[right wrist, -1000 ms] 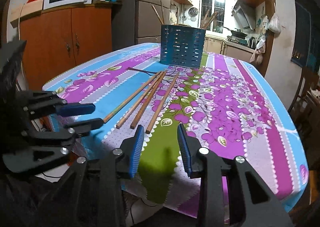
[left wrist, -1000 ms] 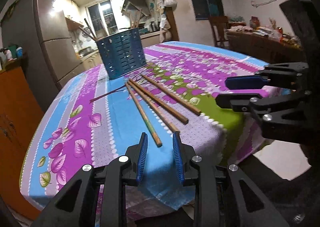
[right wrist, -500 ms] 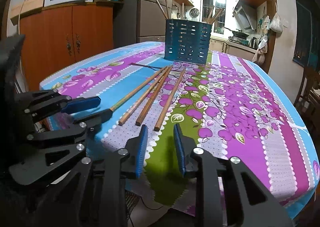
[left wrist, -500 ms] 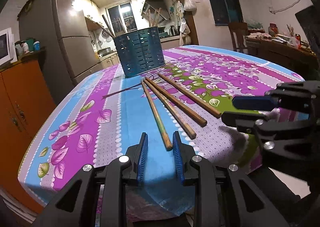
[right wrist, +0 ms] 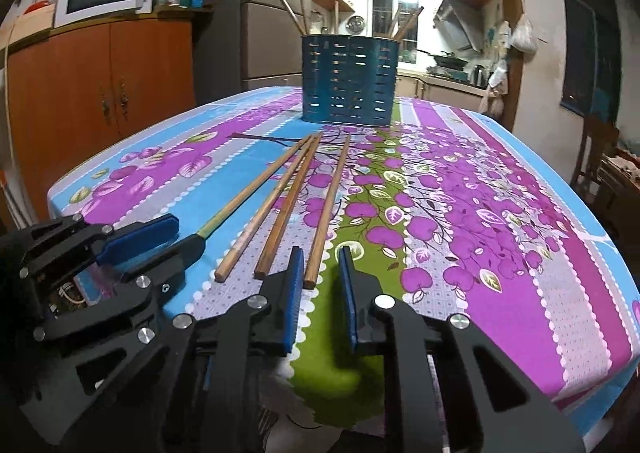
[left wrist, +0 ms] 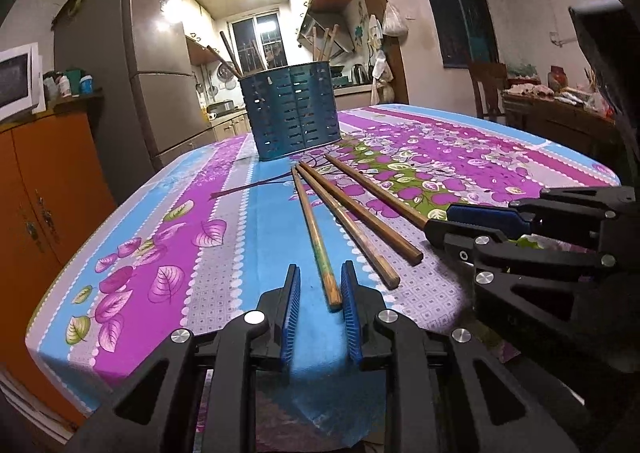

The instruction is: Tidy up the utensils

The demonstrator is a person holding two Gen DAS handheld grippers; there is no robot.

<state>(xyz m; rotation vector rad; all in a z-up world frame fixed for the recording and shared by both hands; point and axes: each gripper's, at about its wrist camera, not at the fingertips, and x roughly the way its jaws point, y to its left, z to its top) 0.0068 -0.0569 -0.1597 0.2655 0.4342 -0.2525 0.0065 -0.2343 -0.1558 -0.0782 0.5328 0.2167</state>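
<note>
Chopsticks: four lie fanned on the surface (left wrist: 240, 237) before the blue holder (left wrist: 294, 115). Left tool (left wrist: 320, 305) brackets the leftmost chopstick (left wrist: 316, 237), right tool (right wrist: 320, 293) the rightmost chopstick (right wrist: 330, 205); both have just been narrowing, jaws not yet pinching. Centre each end between the pads, close fully, lift level, avoid nudging the middle pair (left wrist: 352, 225).
</note>
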